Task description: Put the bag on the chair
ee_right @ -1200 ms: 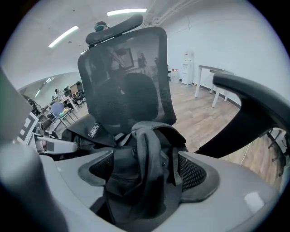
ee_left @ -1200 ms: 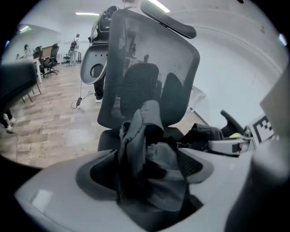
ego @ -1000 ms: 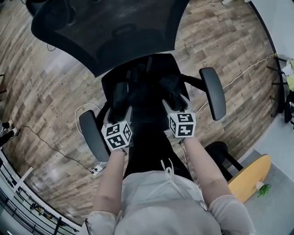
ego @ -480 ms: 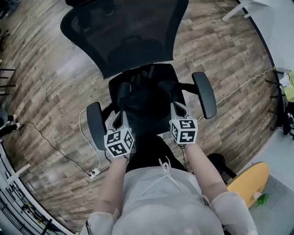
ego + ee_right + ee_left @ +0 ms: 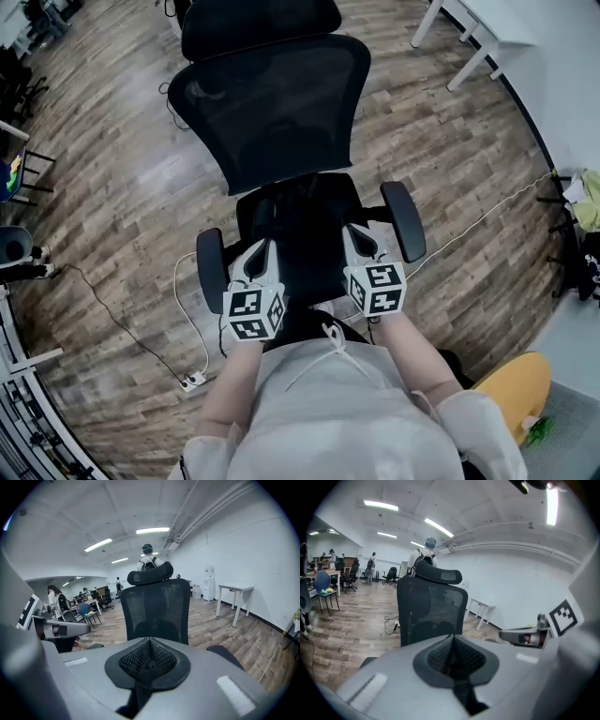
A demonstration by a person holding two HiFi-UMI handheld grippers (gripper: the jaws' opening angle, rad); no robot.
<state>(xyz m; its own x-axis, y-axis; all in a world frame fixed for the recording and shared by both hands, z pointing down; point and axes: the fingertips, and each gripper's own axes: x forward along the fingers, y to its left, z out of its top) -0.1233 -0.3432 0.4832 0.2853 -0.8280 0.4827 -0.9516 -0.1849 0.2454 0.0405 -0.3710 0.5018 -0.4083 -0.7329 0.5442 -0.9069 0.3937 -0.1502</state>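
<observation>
A black office chair (image 5: 272,103) with a mesh back and headrest stands on the wood floor below me. On its seat lies a dark bag (image 5: 298,211), hard to tell from the black seat. My left gripper (image 5: 266,247) and right gripper (image 5: 360,234) hover above the seat's front, between the armrests. Both are shut with nothing between their pads. The left gripper view shows the closed left gripper (image 5: 452,641) before the chair back (image 5: 431,611). The right gripper view has the closed right gripper (image 5: 149,644) and the chair (image 5: 157,606).
A white table (image 5: 473,33) stands at the far right, and a white desk (image 5: 236,590) is right of the chair. A cable and power strip (image 5: 192,380) lie on the floor at left. A yellow board (image 5: 511,380) lies near my right. A person with a backpack (image 5: 423,559) stands behind the chair.
Both grippers have lifted off the bag on the seat, and their jaws have gone from open to shut. The head view has drawn back, and the whole chair back and headrest now show.
</observation>
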